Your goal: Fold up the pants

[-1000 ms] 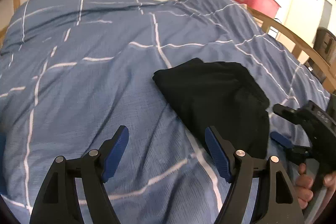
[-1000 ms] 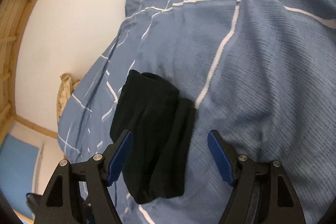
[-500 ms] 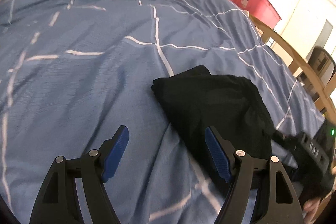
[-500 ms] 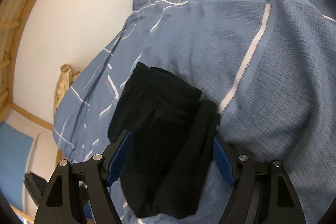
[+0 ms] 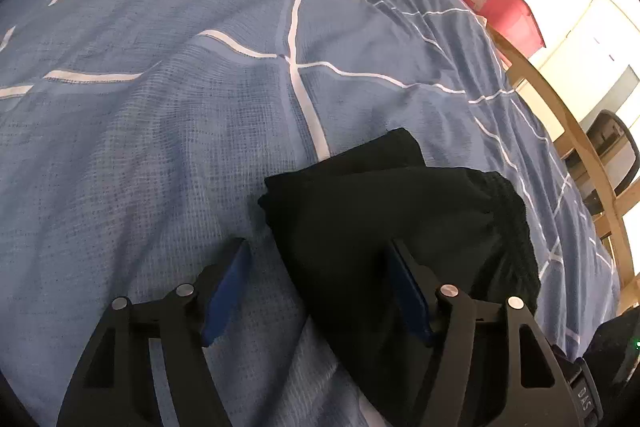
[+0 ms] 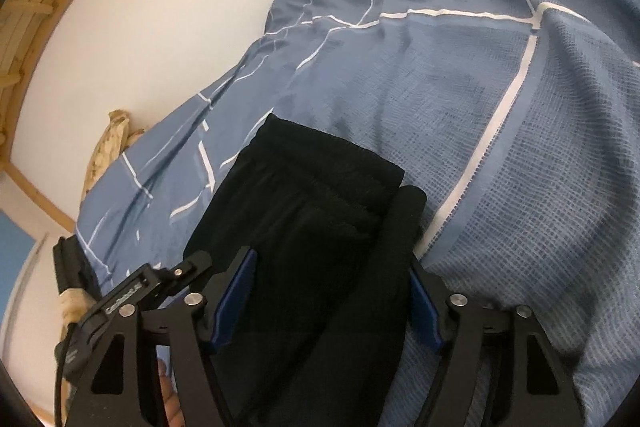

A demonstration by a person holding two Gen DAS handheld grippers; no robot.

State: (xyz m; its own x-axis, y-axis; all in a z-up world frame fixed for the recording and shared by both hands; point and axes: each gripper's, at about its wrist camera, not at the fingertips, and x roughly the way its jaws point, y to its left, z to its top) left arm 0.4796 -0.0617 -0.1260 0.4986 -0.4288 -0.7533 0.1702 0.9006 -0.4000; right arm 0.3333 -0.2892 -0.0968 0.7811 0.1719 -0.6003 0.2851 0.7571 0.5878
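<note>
The black pants [image 5: 400, 227] lie folded into a thick bundle on the blue checked duvet [image 5: 160, 107]. My left gripper [image 5: 320, 283] is open, low over the bundle's left edge, with its right finger over the cloth and its left finger over the duvet. In the right wrist view the pants [image 6: 320, 227] run lengthwise between the fingers, waistband at the far end. My right gripper [image 6: 332, 299] is open and straddles the near end of the bundle. The left gripper [image 6: 132, 295] shows at the lower left of that view.
A wooden bed rail [image 5: 560, 115] curves along the duvet's far side. A red storage bin [image 5: 500, 7] stands beyond it, and a dark chair [image 5: 612, 147] sits past the rail. A white wall [image 6: 160, 27] borders the bed, with a beige cushion [image 6: 108, 143] against it.
Both grippers have moved in toward the pants and lower. The bundle now lies between the right gripper's fingers and under the left gripper's right finger. Both stayed open.
</note>
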